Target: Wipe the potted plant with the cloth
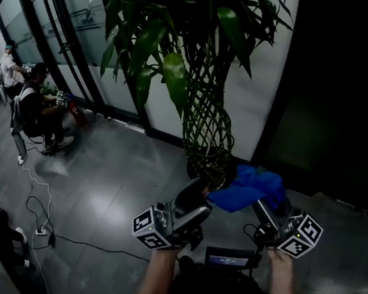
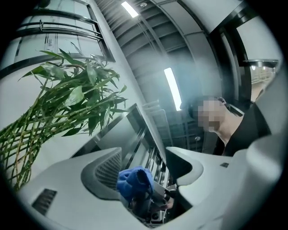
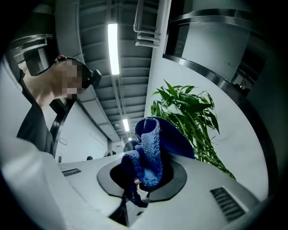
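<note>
Right hand-held gripper [image 3: 143,177]: clamped on blue cloth [image 1: 246,187]. Left hand-held gripper [image 1: 197,203]: jaws apart, empty. Potted plant [image 1: 201,105]: apparently unwiped; all wiping remains.

potted plant [image 1: 199,105] stands far centre, before the wall [image 1: 268,97]. cloth [image 1: 248,188] just right of its base. seated person [image 1: 36,108] far left.

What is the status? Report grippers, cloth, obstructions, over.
Left gripper open, empty. Right gripper shut on blue cloth, near base of potted plant. No obstruction seen.
</note>
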Available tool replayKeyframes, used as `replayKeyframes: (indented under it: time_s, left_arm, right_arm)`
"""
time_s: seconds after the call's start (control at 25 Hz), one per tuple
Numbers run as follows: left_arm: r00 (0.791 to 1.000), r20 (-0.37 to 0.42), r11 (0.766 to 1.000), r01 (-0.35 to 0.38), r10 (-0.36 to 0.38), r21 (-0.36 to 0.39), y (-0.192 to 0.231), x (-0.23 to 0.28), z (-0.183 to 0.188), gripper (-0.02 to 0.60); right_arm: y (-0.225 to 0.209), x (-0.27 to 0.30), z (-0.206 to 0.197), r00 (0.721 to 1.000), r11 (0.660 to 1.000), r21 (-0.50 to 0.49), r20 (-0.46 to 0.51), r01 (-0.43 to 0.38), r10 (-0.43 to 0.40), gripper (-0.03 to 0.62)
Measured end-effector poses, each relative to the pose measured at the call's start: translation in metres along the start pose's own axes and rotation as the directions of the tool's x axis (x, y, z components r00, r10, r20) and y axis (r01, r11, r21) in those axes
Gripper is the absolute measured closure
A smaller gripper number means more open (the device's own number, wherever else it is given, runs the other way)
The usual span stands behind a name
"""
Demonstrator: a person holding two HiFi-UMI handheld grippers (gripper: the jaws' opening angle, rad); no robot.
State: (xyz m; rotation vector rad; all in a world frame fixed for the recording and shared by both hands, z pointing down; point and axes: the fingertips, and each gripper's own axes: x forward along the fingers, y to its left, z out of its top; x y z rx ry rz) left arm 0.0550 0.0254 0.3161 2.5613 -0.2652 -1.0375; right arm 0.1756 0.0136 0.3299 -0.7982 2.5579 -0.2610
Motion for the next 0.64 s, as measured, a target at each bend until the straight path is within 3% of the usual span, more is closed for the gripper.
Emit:
replayKeyframes:
  time_s: [0.64]
  left_arm:
    - [0.998, -0.041, 0.999, -0.038, 0.040, 0.033, -0.027, 0.026, -0.046, 0.267]
  right_arm:
    - [0.000, -0.053, 0.017, 0.999, 0.999, 0.022, 0.035, -0.040, 0.039, 0.513]
